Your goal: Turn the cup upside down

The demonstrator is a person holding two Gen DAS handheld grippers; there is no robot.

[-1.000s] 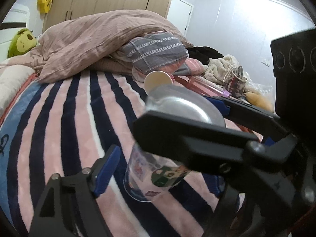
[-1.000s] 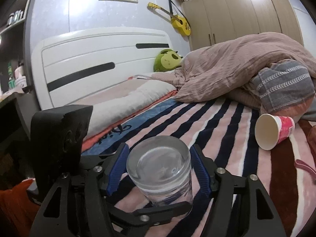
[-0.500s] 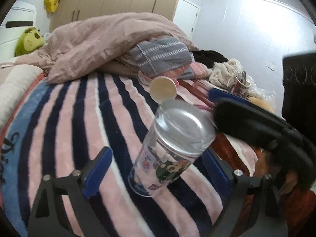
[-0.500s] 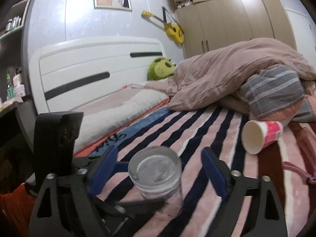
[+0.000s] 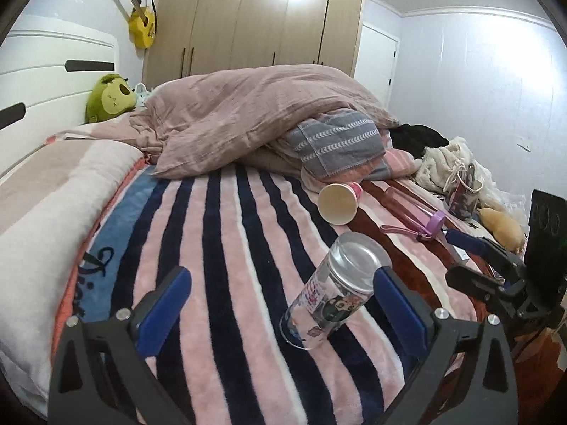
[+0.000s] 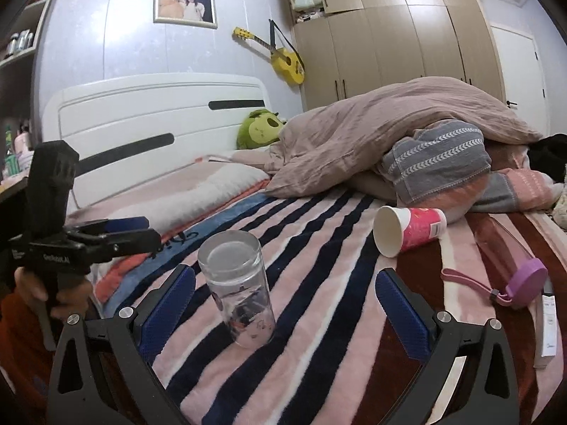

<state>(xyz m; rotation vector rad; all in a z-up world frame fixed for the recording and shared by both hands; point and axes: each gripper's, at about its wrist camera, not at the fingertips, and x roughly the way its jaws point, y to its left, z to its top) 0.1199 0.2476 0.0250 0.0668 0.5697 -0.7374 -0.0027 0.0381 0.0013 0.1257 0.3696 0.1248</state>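
Observation:
A clear glass cup (image 5: 331, 292) with cartoon stickers stands upside down on the striped blanket, its thick base on top; it also shows in the right wrist view (image 6: 238, 283). My left gripper (image 5: 281, 299) is open, pulled back, with the cup between its blue pads but apart from them. My right gripper (image 6: 283, 304) is open and empty, the cup just inside its left pad, not touching. The right gripper shows at the right edge of the left wrist view (image 5: 496, 265); the left gripper shows at the left of the right wrist view (image 6: 88, 237).
A pink paper cup (image 6: 407, 228) lies on its side farther back on the blanket (image 5: 219, 248). A pink bottle with a purple lid (image 6: 510, 262) lies at the right. Piled quilt and pillows (image 5: 255, 120) fill the back; a green plush (image 5: 110, 97) sits by the headboard.
My right gripper opened off the cup and both grippers drew back. The cup now stands free, upside down on the blanket.

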